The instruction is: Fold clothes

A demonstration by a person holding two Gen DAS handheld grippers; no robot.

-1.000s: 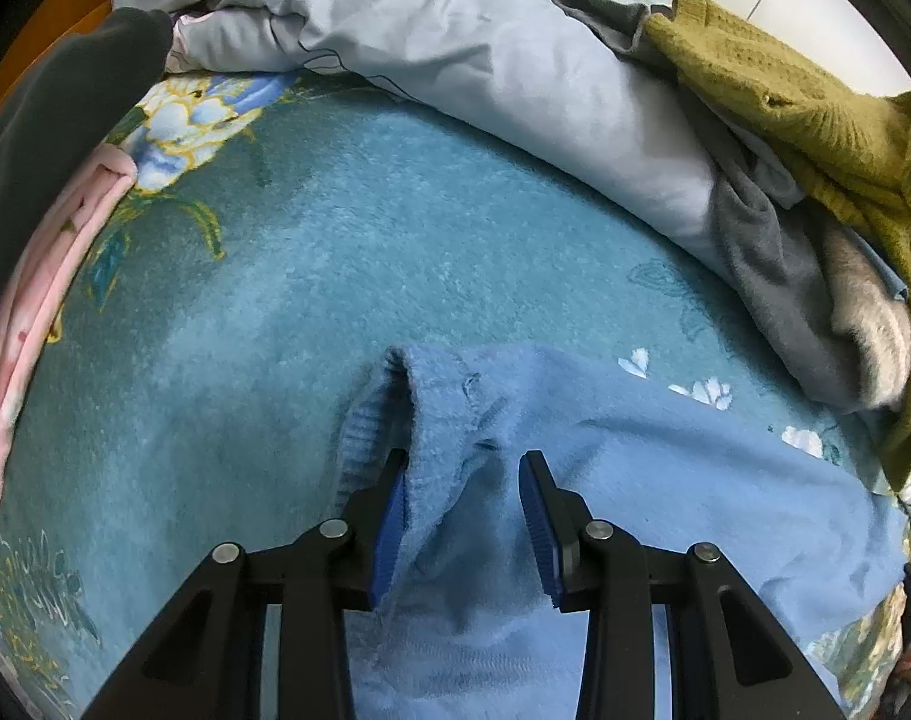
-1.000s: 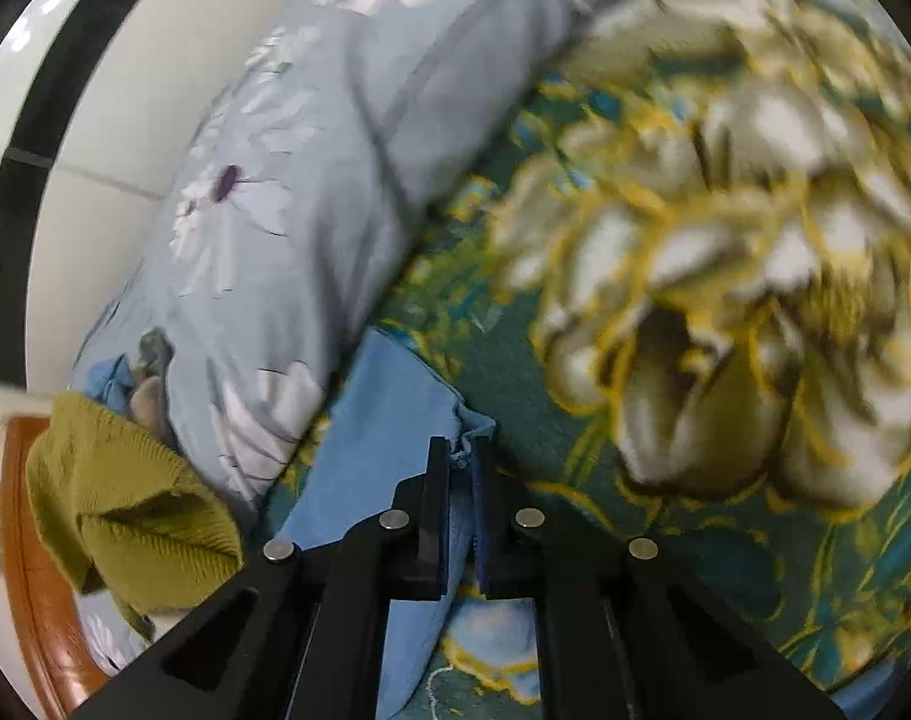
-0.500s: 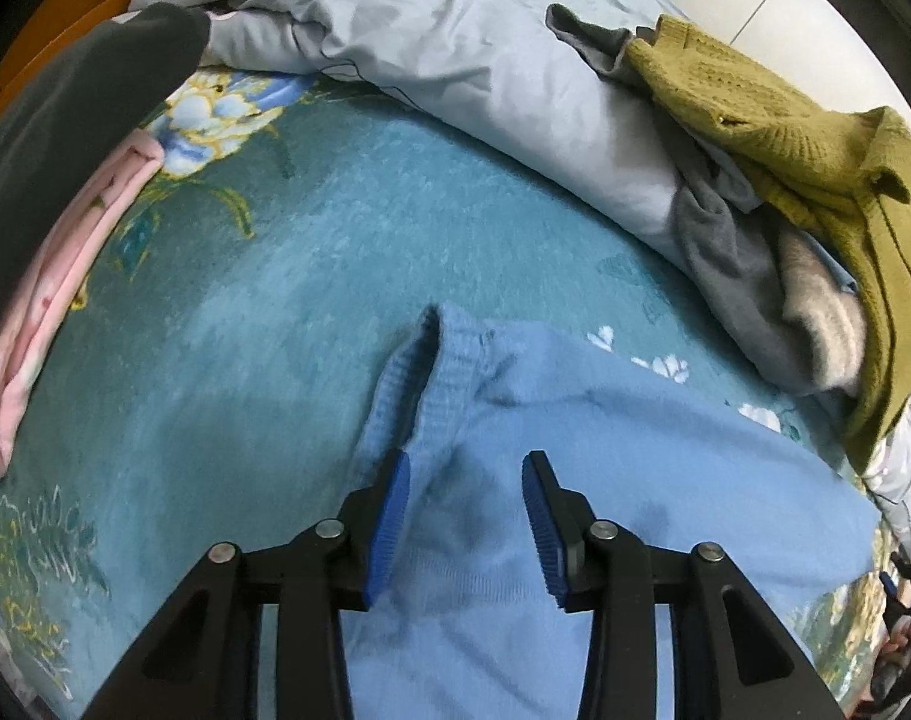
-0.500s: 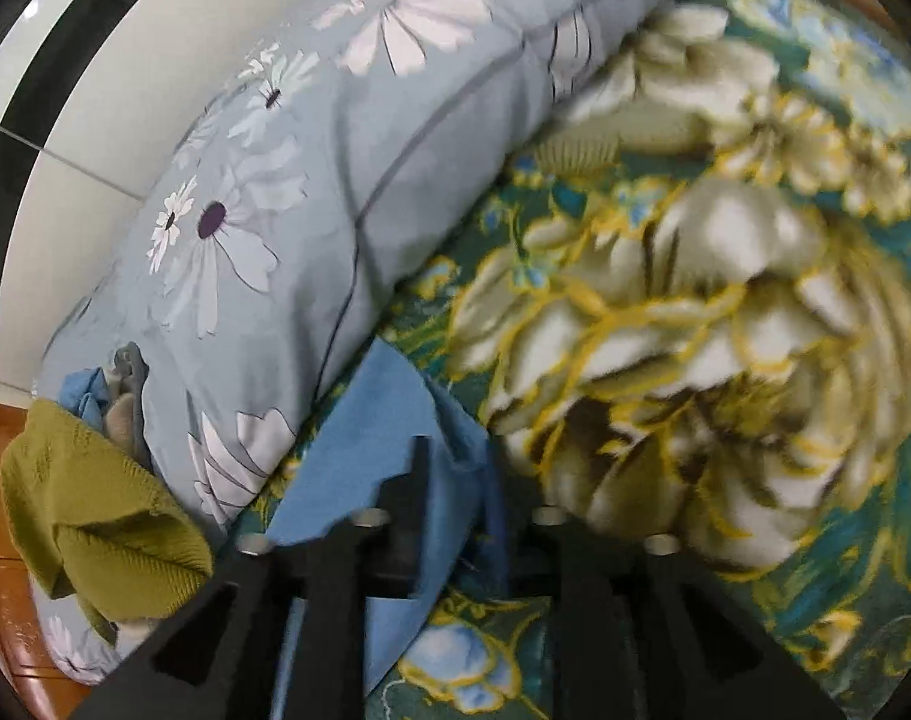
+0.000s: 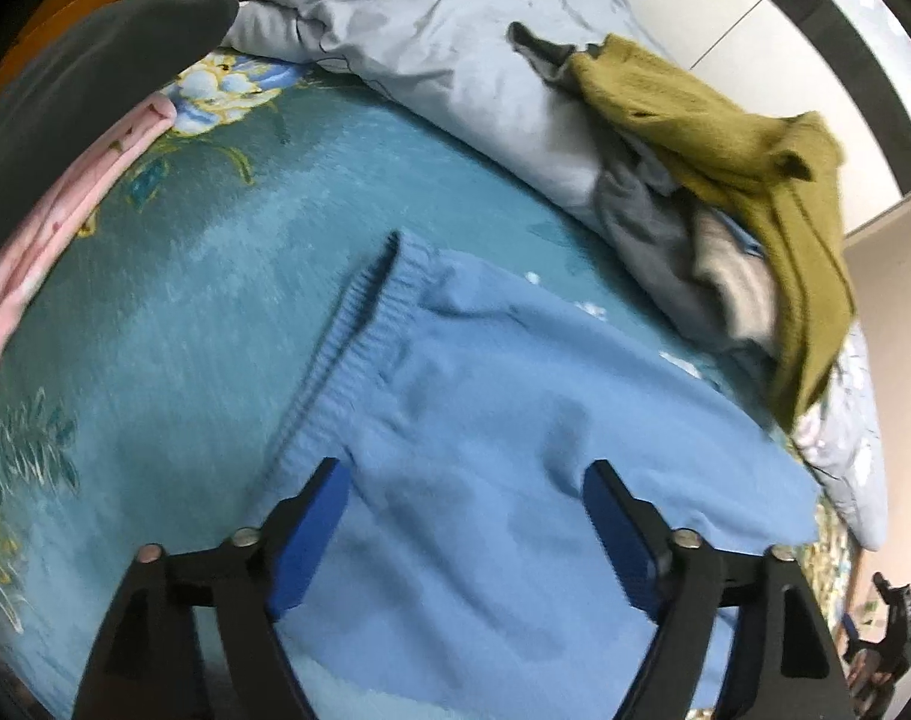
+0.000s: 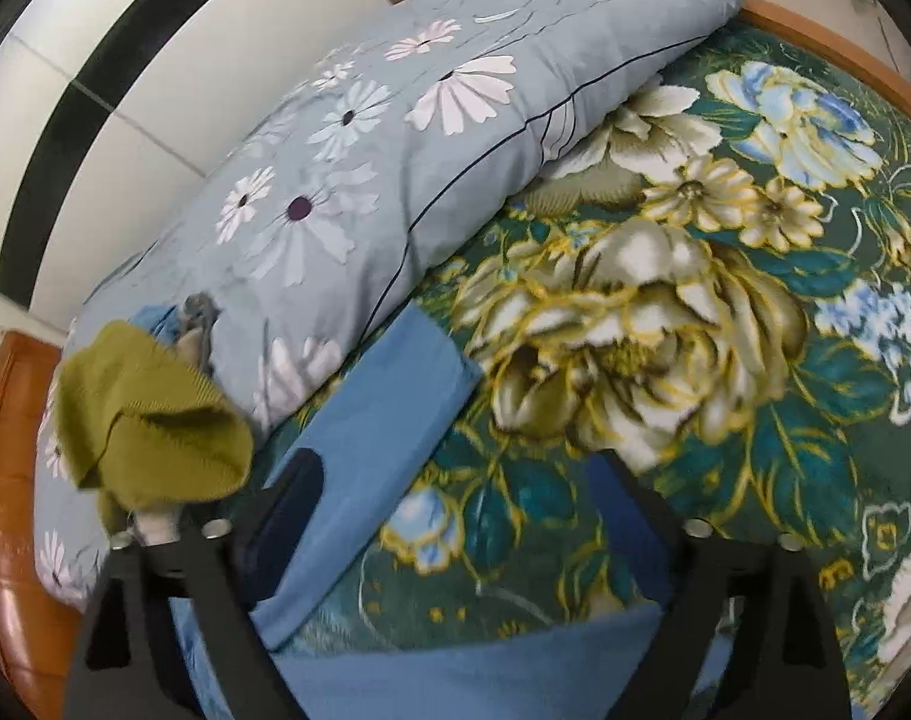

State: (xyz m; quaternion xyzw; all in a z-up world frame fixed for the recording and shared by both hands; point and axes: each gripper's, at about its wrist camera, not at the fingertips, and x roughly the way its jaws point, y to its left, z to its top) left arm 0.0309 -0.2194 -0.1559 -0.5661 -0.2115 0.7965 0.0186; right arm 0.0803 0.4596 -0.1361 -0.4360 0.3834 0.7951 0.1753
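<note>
A light blue knit garment (image 5: 503,432) lies spread on the teal floral blanket (image 5: 203,276), its ribbed hem toward the left. My left gripper (image 5: 464,474) hovers above it, jaws opening wide, its blue pads clear of the cloth. In the right wrist view a blue end of the garment (image 6: 383,414) lies flat by the pillow. My right gripper (image 6: 455,474) is above it, jaws opening wide, with nothing pressed between them.
A grey-blue flowered duvet (image 5: 431,42) and pillow (image 6: 395,168) run along the far side. An olive sweater (image 5: 743,138) and grey clothes (image 5: 653,222) are heaped on it. Folded pink (image 5: 65,210) and dark garments (image 5: 77,78) sit at the left. A wooden bed frame (image 6: 11,480) borders the bed.
Both grippers let go of the blue garment, spread their jaws wide and rose away from it. The garment now lies flat on the blanket.
</note>
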